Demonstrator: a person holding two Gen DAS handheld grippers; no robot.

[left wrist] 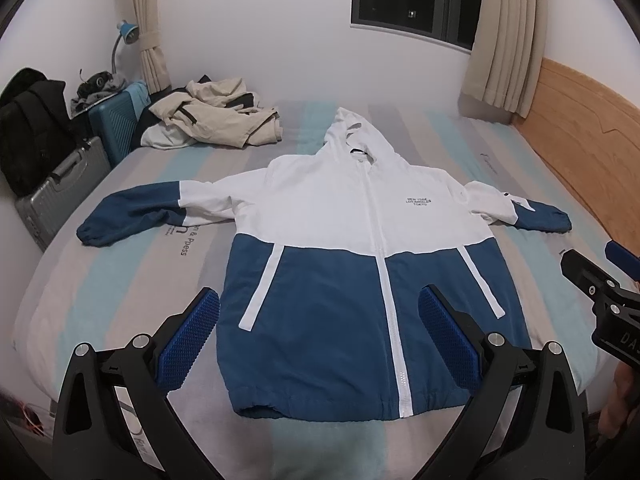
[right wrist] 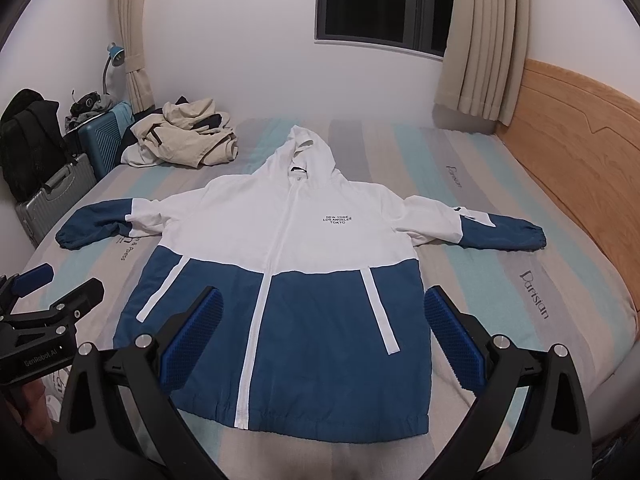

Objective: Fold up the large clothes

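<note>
A white and blue hooded zip jacket [left wrist: 340,240] lies flat, front up, on the bed, sleeves spread to both sides, hood toward the far wall; it also shows in the right wrist view [right wrist: 288,264]. My left gripper [left wrist: 320,312] is open and empty, held above the jacket's lower hem. My right gripper [right wrist: 324,316] is open and empty, also above the lower hem. The right gripper shows at the right edge of the left wrist view [left wrist: 600,288]; the left gripper shows at the left edge of the right wrist view [right wrist: 48,304].
The striped mattress [left wrist: 120,280] fills the view. A crumpled beige jacket [left wrist: 212,116] lies at the bed's far left corner. Suitcases [left wrist: 64,184] and a black backpack [left wrist: 32,128] stand left of the bed. A wooden headboard [left wrist: 580,140] runs along the right.
</note>
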